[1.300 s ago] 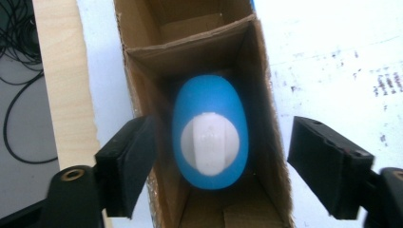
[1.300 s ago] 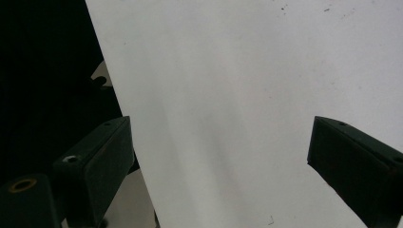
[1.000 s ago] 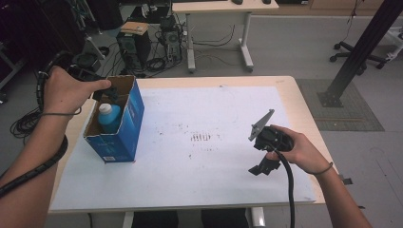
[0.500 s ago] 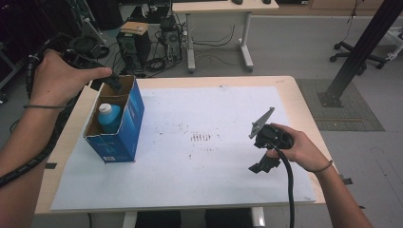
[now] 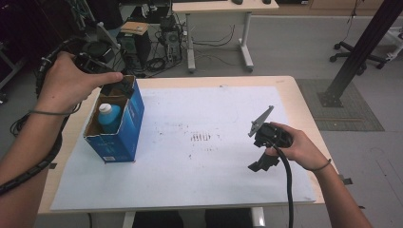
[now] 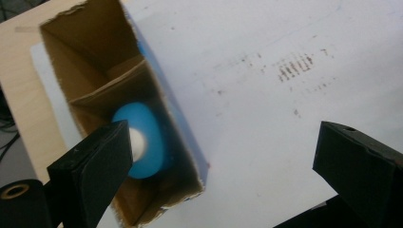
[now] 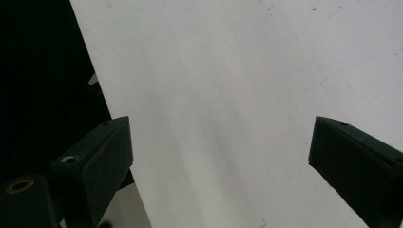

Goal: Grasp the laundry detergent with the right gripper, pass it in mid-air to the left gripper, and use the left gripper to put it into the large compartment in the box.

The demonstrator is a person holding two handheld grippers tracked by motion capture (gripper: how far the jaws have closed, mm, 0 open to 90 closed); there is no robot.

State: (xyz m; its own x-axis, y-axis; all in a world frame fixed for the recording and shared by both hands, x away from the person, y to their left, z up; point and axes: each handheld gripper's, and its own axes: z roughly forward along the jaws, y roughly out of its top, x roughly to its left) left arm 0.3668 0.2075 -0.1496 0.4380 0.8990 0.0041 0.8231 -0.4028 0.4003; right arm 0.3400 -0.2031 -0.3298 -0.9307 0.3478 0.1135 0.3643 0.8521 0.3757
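While the left hand hovers raised above the far end of the blue cardboard box, its left claw hangs over the box mouth with jaws spread wide and nothing between them; they have just been opening.

Item, left arm: forearm enters from the bottom left of the high view, angled up and away from the onlooker, wrist bent so the fingers curl over the claw body and the thumb points toward the box. A ribbed black cable runs along the forearm.

Item, blue bottle: light blue plastic with a white cap, standing upright inside the box, in the compartment nearer the person, behind a cardboard divider. In the left gripper view the bottle lies just below and beside one jaw, not touched by it.

Item, box: open-topped, torn rim, brown inside, resting on the white paper sheet at the left side of the desk.

Item, right hand: resting low over the right part of the sheet, well apart from the box, forearm coming in from the bottom right, fingers wrapped around the right claw. Its jaws stand released and wide, with bare white sheet between them; a grey three-cornered plate sticks up from its top.

Item, sheet: smudged with small dark marks near the middle.
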